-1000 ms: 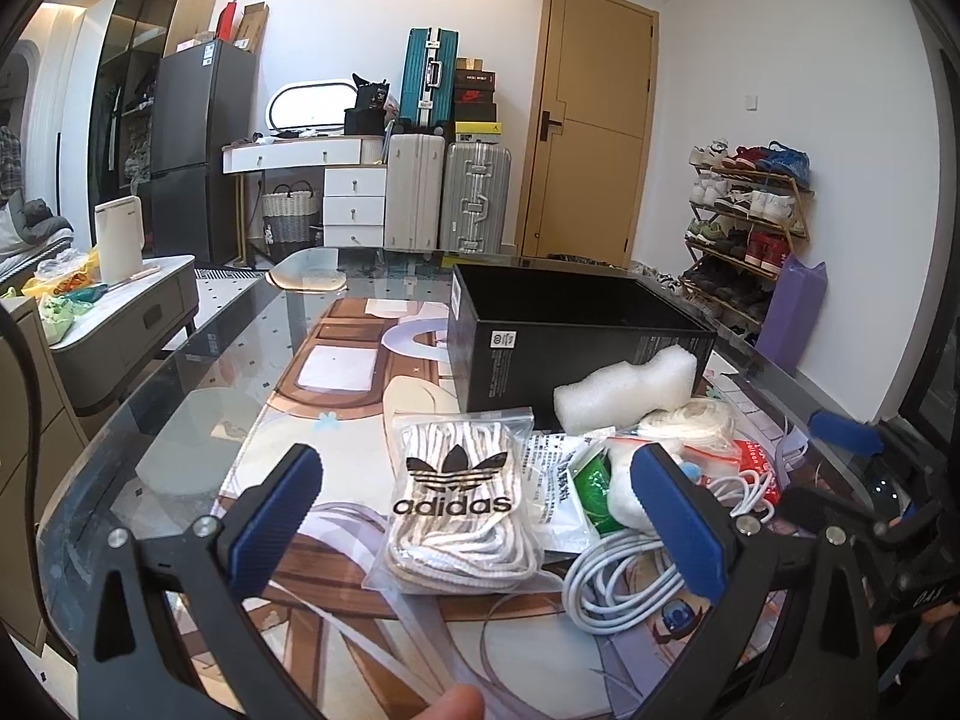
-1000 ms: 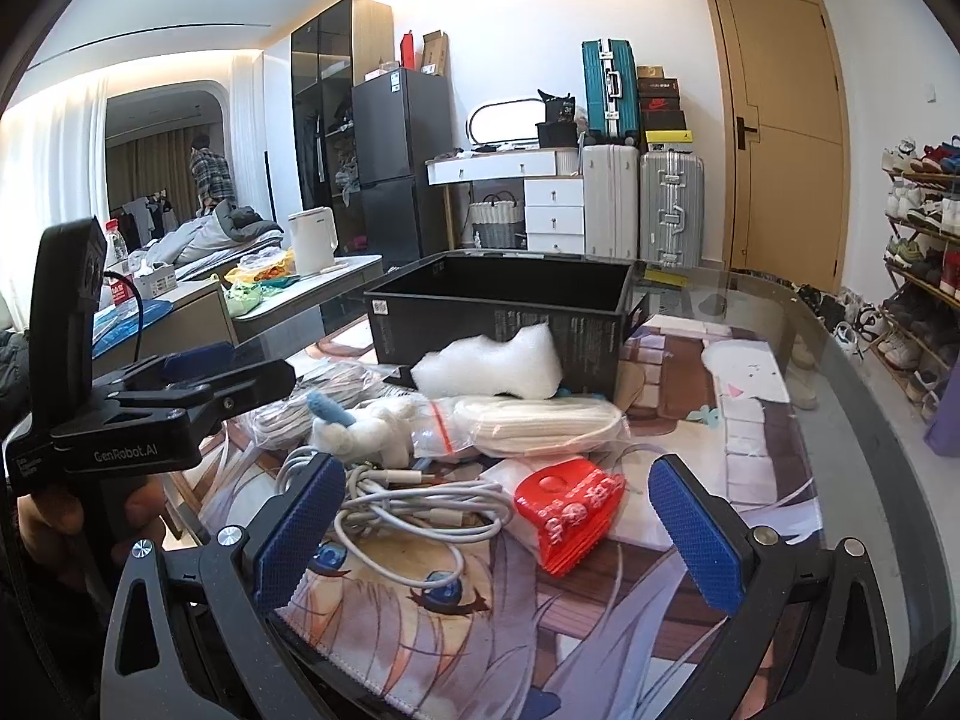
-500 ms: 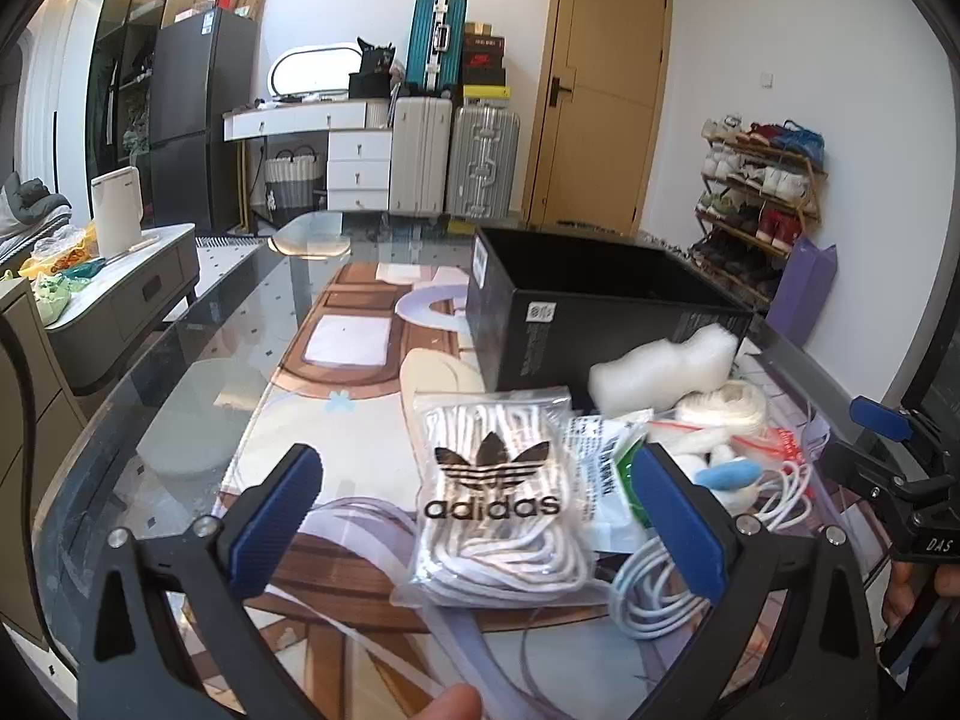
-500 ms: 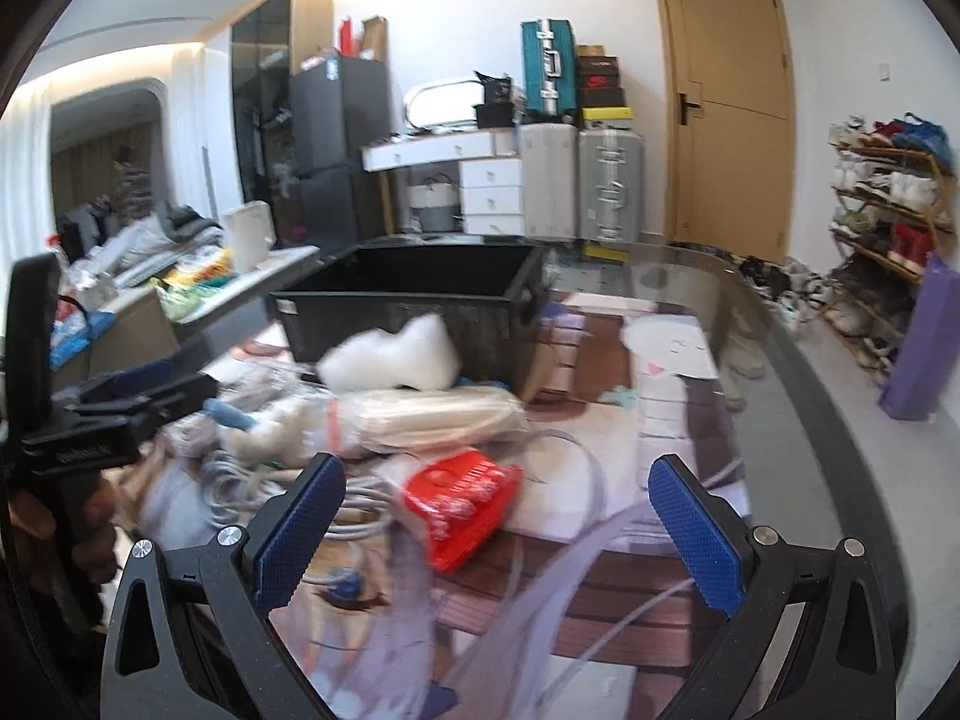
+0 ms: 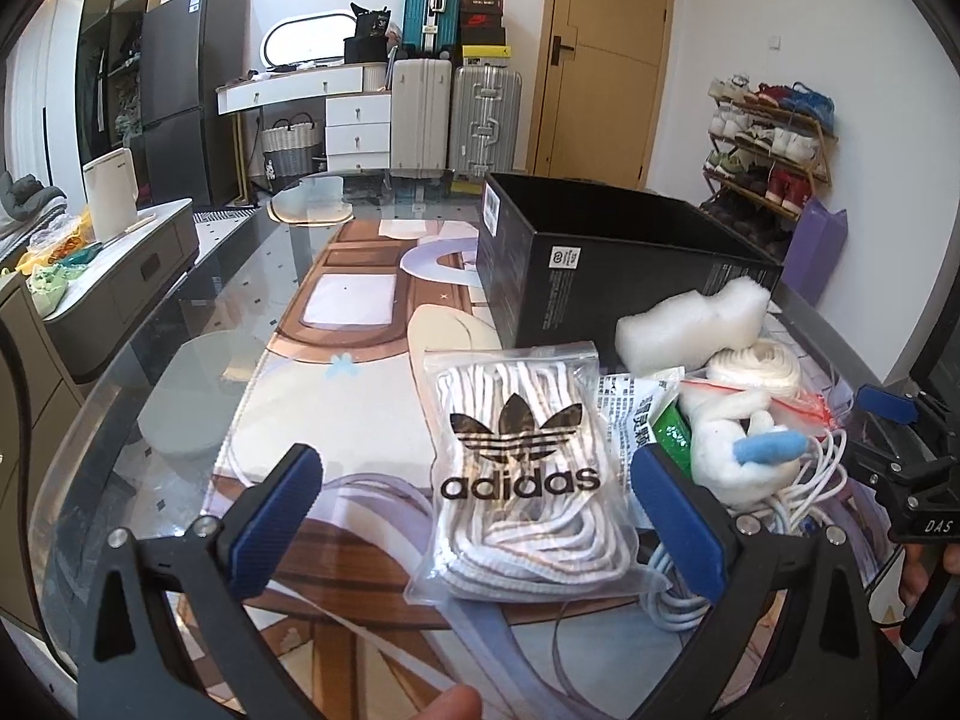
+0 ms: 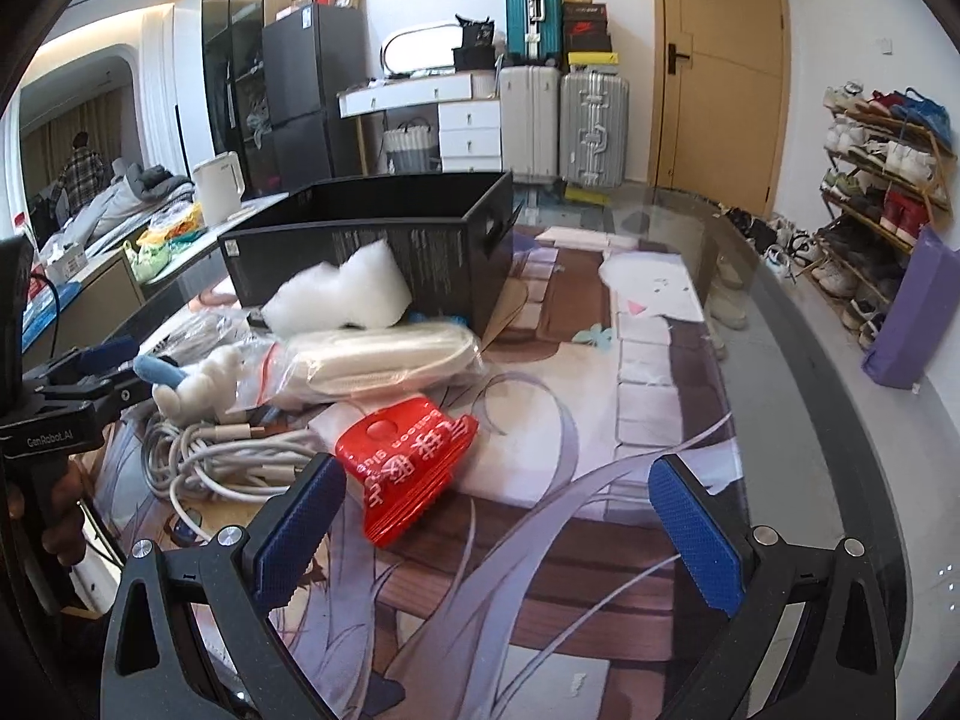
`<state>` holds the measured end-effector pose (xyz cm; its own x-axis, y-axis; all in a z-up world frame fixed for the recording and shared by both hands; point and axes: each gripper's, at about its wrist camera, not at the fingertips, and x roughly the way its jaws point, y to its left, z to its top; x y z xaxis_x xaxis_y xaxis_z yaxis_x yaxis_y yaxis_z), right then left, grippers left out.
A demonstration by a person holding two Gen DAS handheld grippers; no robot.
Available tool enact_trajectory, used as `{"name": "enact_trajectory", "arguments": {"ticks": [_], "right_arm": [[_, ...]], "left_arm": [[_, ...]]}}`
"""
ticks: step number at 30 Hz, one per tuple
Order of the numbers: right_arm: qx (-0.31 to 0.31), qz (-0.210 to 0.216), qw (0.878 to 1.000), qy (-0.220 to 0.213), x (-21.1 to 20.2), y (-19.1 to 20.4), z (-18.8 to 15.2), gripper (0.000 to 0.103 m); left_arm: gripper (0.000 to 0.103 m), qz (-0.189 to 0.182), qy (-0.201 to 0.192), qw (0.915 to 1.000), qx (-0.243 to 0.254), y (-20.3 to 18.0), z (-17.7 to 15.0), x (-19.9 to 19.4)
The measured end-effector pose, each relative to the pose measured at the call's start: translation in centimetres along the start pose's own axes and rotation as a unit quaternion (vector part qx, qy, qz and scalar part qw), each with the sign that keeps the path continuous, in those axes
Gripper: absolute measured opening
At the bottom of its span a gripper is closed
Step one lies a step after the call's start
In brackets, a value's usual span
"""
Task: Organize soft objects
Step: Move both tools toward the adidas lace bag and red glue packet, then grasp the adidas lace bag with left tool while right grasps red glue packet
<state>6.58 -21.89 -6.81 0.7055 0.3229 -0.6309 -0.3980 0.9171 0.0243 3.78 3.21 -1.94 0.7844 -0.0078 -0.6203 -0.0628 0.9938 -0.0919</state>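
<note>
Left wrist view: left gripper (image 5: 474,516) spread wide, empty, framing clear bag of white laces (image 5: 522,480) on tabletop (image 5: 180,360). Right gripper (image 6: 498,522) likewise agape, empty. Approach step judged; descent, closure required, then transfer to open black box (image 5: 606,264).

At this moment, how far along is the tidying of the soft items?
Nothing looks done: what shows of the black box is bare. In hand: nothing; the left gripper frames the bagged laces, open, and the right gripper is open too. Left: laces, foam, plush toy, cables, red pouch.
</note>
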Motion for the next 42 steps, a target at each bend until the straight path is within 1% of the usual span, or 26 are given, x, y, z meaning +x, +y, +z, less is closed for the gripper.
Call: {"name": "enact_trajectory", "arguments": {"ticks": [3,6,9,14,15,16,18,19,20,21,22,23,25,26,27,30,31,33,38,42], "right_arm": [[-0.007,0.012,1.0,0.008,0.4,0.5,0.0,0.103],[-0.024,0.006,1.0,0.013,0.7,1.0,0.1,0.103],[-0.027,0.018,0.999,0.019,0.7,1.2,0.5,0.103],[-0.032,0.019,0.999,0.033,1.4,1.5,1.1,0.103],[-0.036,0.019,0.998,0.037,1.6,1.6,1.3,0.103],[-0.042,0.02,0.998,0.04,1.7,1.8,1.4,0.103],[-0.05,0.025,0.997,0.043,2.0,2.1,1.5,0.102],[-0.051,0.028,0.997,0.049,2.1,2.1,1.6,0.102],[-0.048,0.034,0.997,0.053,2.3,2.1,1.7,0.098],[-0.045,0.044,0.997,0.054,2.4,2.1,1.8,0.092],[-0.045,0.052,0.996,0.054,2.5,2.2,1.8,0.089],[-0.049,0.056,0.996,0.054,2.5,2.4,1.7,0.085],[-0.062,0.055,0.995,0.052,2.6,2.8,1.5,0.082],[-0.065,0.056,0.995,0.05,2.6,2.9,1.5,0.079],[-0.067,0.059,0.995,0.049,2.6,3.1,1.5,0.073],[-0.069,0.063,0.994,0.047,2.5,3.3,1.3,0.065],[-0.069,0.065,0.994,0.046,2.4,3.2,1.3,0.064],[-0.063,0.072,0.994,0.043,2.1,3.0,1.1,0.057],[-0.054,0.07,0.995,0.036,0.9,2.2,0.0,0.051],[-0.045,0.067,0.996,0.032,-0.1,1.4,-0.8,0.05]], "left_arm": [[0.103,0.002,0.007,0.9999,0.008,-0.2,0.0,0.2],[0.103,0.002,0.01,0.9999,0.014,-0.4,-0.1,0.2],[0.103,-0.004,0.013,0.9998,0.017,-0.5,-0.1,0.3],[0.101,-0.014,0.02,0.9996,0.014,-0.6,-0.2,0.5],[0.099,-0.016,0.021,0.9995,0.014,-0.6,-0.2,0.5],[0.095,-0.019,0.022,0.9995,0.015,-0.6,-0.2,0.5],[0.092,-0.024,0.027,0.9992,0.02,-0.7,-0.2,0.6],[0.088,-0.028,0.027,0.999,0.021,-0.7,-0.3,0.6],[0.086,-0.035,0.026,0.9988,0.021,-0.7,-0.3,0.5],[0.081,-0.038,0.026,0.9987,0.021,-0.8,-0.3,0.4],[0.077,-0.041,0.027,0.9986,0.02,-0.8,-0.3,0.4],[0.074,-0.043,0.027,0.9985,0.02,-0.8,-0.4,0.4],[0.066,-0.043,0.027,0.9985,0.019,-0.8,-0.4,0.4],[0.064,-0.043,0.027,0.9986,0.018,-0.7,-0.3,0.4],[0.058,-0.043,0.027,0.9986,0.017,-0.7,-0.3,0.4],[0.051,-0.042,0.025,0.9988,0.012,-0.5,-0.4,0.3],[0.05,-0.041,0.024,0.9988,0.011,-0.4,-0.4,0.2],[0.049,-0.042,0.023,0.9988,0.005,-0.1,-0.4,0.1],[0.047,-0.04,0.02,0.999,-0.005,0.4,-0.3,0.0],[0.047,-0.041,0.014,0.999,-0.01,0.6,-0.2,-0.2]]}}
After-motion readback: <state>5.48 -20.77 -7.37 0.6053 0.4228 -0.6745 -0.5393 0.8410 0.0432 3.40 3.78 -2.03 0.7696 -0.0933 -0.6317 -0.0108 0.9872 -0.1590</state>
